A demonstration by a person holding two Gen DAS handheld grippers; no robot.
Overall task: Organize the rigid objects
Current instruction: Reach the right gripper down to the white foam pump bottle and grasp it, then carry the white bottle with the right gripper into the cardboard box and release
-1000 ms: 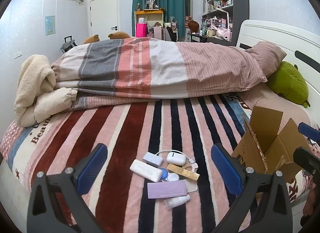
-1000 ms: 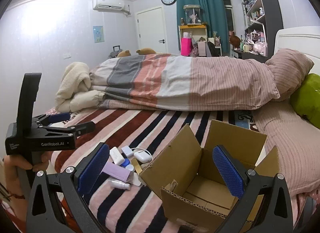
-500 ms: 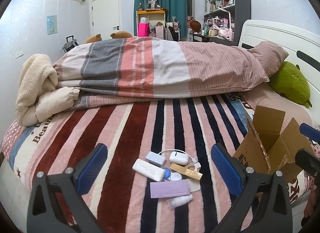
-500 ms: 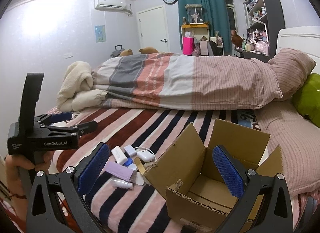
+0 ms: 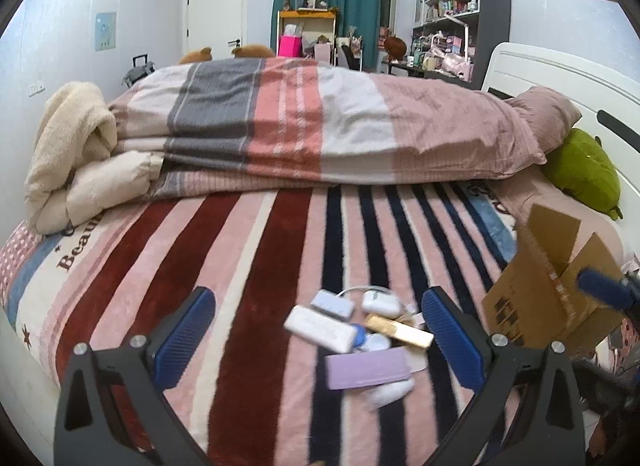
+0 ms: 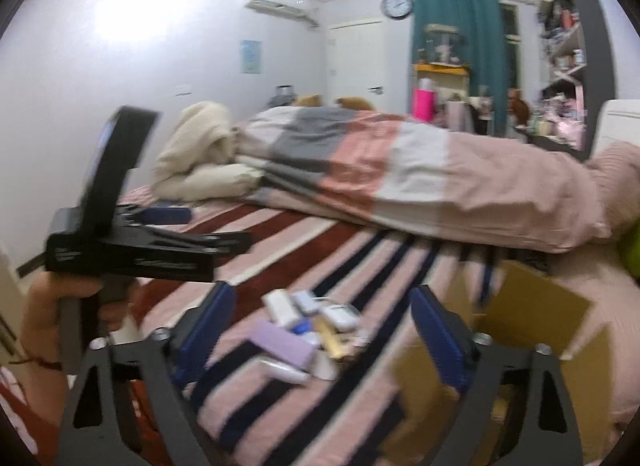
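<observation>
A pile of small items lies on the striped blanket: a purple box [image 5: 366, 367], a white box [image 5: 320, 328], a gold bar [image 5: 400, 332], a white charger with cable [image 5: 380, 303] and a small white tube [image 5: 388, 390]. The pile also shows in the right wrist view, with the purple box [image 6: 282, 343]. An open cardboard box [image 5: 548, 294] stands to the right of the pile, and shows in the right wrist view [image 6: 532, 318]. My left gripper [image 5: 318, 340] is open and empty, just short of the pile. My right gripper [image 6: 320, 340] is open and empty, pointing at the pile.
A folded striped duvet [image 5: 320, 125] fills the back of the bed. A cream blanket [image 5: 68, 153] lies at the left, a green plush [image 5: 580, 173] at the right by the headboard. The left gripper's body [image 6: 132, 242] shows at the left of the right wrist view.
My right gripper has swung left from the cardboard box toward the pile, with motion blur. My left gripper has shifted left, so the pile sits toward its right finger.
</observation>
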